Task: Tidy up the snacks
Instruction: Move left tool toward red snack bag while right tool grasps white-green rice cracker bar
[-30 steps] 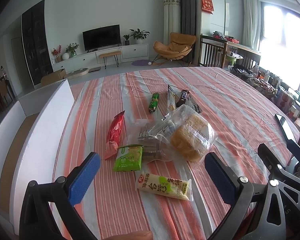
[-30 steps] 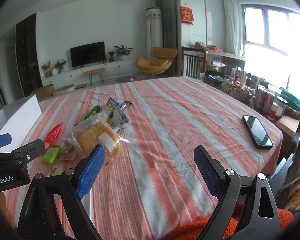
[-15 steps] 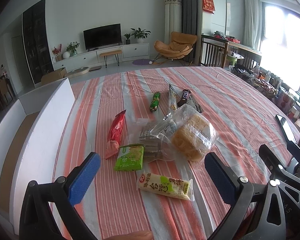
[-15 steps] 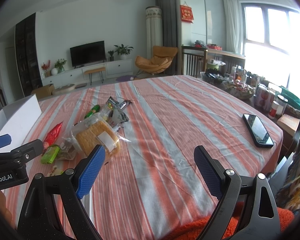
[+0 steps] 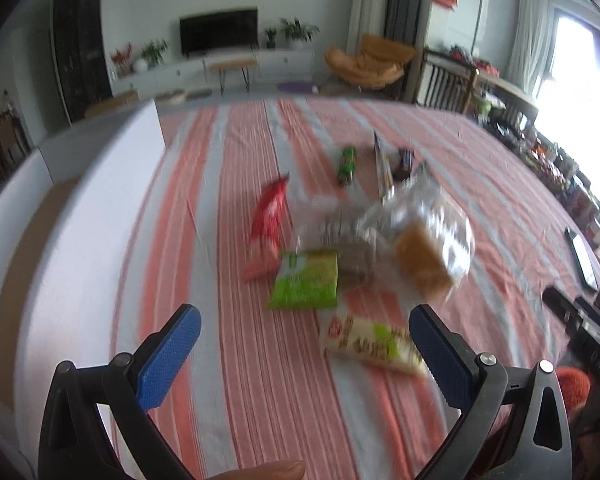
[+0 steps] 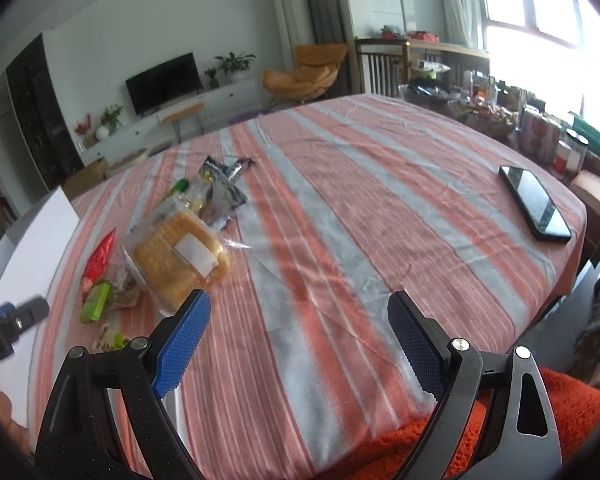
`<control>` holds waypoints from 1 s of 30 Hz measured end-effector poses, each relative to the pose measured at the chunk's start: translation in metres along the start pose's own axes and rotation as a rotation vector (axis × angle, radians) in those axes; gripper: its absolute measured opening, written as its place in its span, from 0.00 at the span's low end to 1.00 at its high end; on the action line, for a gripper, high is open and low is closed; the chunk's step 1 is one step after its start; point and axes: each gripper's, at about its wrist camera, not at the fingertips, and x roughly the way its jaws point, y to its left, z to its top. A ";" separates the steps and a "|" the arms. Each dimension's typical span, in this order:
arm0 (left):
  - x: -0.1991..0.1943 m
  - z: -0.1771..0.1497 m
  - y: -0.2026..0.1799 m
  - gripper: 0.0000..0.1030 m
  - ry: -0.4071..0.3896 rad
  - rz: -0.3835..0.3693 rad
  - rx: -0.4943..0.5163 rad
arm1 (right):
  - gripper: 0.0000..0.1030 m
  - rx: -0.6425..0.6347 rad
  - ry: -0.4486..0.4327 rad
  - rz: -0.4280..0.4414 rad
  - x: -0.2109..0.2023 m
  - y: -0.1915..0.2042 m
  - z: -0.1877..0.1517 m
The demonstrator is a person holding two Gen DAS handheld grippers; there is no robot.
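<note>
Snacks point(image 5: 304, 280) look blurred here; only right view shows phone point(image 6: 536, 204).

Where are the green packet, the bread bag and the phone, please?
green packet point(image 5: 305, 280): left wrist view, middle of its face.
bread bag point(image 6: 178, 258): right wrist view, on the loaf.
phone point(image 6: 534, 202): right wrist view, screen centre.

Living room, white walls point(image 6: 140, 20). Black TV point(image 6: 164, 83) above a low white cabinet point(image 6: 224, 98) with potted plants point(image 6: 234, 65). Orange lounge chair point(image 6: 304, 74) beside grey curtains point(image 6: 324, 12). Dark shelving point(image 6: 40, 112) on the left wall. Bright daylight from large windows point(image 6: 540, 4) at right.
</note>
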 end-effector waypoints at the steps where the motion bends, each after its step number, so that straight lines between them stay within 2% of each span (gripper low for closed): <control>1: 0.002 -0.002 0.001 1.00 0.014 -0.007 0.004 | 0.90 -0.006 0.007 0.000 -0.001 0.002 -0.002; 6: 0.008 -0.005 -0.006 1.00 0.053 -0.007 0.028 | 0.90 -0.032 0.096 0.027 0.011 0.008 -0.003; 11: 0.019 0.004 -0.018 1.00 0.101 -0.014 0.015 | 0.90 -0.007 0.103 0.035 0.011 0.002 -0.002; 17: 0.057 0.013 -0.053 1.00 0.183 0.104 0.007 | 0.90 0.016 0.103 0.041 0.007 -0.003 0.001; 21: 0.072 0.000 -0.069 1.00 0.209 0.185 0.087 | 0.90 0.041 0.100 0.055 0.010 -0.008 0.005; 24: 0.067 -0.004 -0.065 1.00 0.182 0.195 0.095 | 0.90 0.062 0.111 0.067 0.012 -0.011 0.005; 30: 0.065 -0.004 -0.046 1.00 0.196 0.192 0.071 | 0.90 0.060 0.106 0.073 0.011 -0.013 0.006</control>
